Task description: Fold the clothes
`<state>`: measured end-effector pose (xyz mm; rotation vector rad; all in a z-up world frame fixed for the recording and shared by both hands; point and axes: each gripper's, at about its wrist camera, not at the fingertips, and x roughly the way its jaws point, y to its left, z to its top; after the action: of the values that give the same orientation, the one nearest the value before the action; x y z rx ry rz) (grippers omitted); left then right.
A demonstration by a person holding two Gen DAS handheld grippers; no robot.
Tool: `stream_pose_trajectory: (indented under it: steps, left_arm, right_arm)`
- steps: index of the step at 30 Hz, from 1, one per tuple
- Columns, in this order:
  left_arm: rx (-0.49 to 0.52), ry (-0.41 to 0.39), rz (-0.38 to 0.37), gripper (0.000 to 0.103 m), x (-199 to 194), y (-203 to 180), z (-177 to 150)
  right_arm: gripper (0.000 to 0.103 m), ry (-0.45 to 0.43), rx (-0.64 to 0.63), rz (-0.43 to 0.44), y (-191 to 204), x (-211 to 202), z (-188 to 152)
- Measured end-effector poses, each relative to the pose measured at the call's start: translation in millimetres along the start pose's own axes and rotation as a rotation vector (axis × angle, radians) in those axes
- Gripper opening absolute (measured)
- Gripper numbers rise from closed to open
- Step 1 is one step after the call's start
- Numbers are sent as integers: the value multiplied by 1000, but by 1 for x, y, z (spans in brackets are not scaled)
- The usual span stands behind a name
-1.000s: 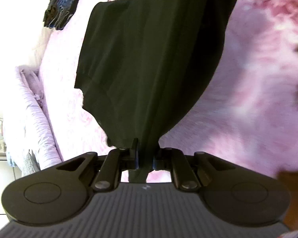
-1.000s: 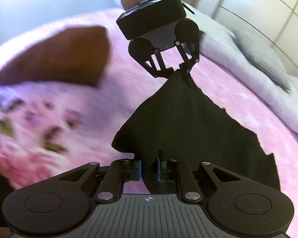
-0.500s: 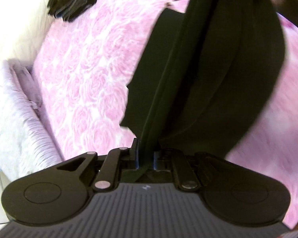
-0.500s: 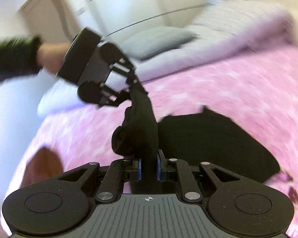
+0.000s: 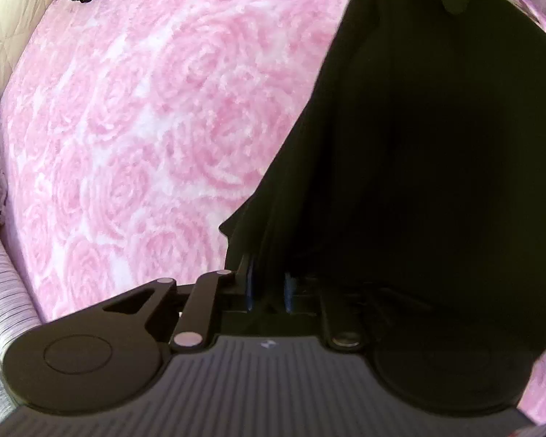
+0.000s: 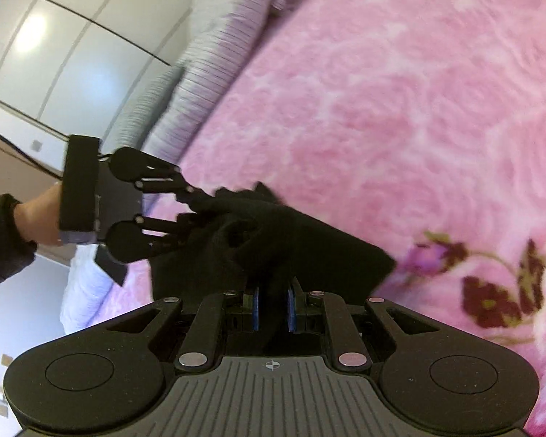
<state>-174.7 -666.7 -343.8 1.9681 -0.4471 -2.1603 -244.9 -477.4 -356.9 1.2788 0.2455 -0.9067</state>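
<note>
Right wrist view showed both the left gripper (image 6: 200, 207) and right gripper (image 6: 273, 304) clamped on a black garment (image 6: 309, 251) above the bed (image 6: 400, 91), mid-fold; next, lay it flat.

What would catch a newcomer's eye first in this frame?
The black garment, pinched between both claws above the bed, fills the right half of the left wrist view. Under it spreads the pink rose-patterned blanket. In the right wrist view, the left claw grips the cloth close ahead of the right claw.
</note>
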Motion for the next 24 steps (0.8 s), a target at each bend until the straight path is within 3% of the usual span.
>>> stream_pose_trajectory:
  steps: [4,7,10,11,12,15,19,22,24]
  left_arm:
    - [-88,-30,16,42,0,10,-7]
    - [-165,-46,38,42,-7,17,-17]
    - [-267,-49,82,42,-29,25,-38]
    - [-306,-56,85,42,-36,25,-45]
    - [-345,-64,87,42,-43,26,-51]
    - [-415,-101,57,42,-54,21,-62]
    - [-441,-117,13,38,-30,11,-53]
    - [-459,-75,1,38,4,7,-45]
    - [-465,-29,15,41,26,5,-44]
  right_arm:
    - [14,11,86,-33,-17,-2,-8]
    - [14,10,101,-57,-15,-8,-6]
    - [15,3,73,-137,-1,-19,-3]
    - [29,-4,55,-182,4,-21,-1]
    - [34,-11,38,-227,10,-23,0]
    - [36,-80,-105,-334,39,-34,-2]
    - [36,-131,-309,-292,81,-21,-10]
    - [36,-91,-394,-268,91,12,-13]
    - [36,-37,-380,-277,81,31,-14]
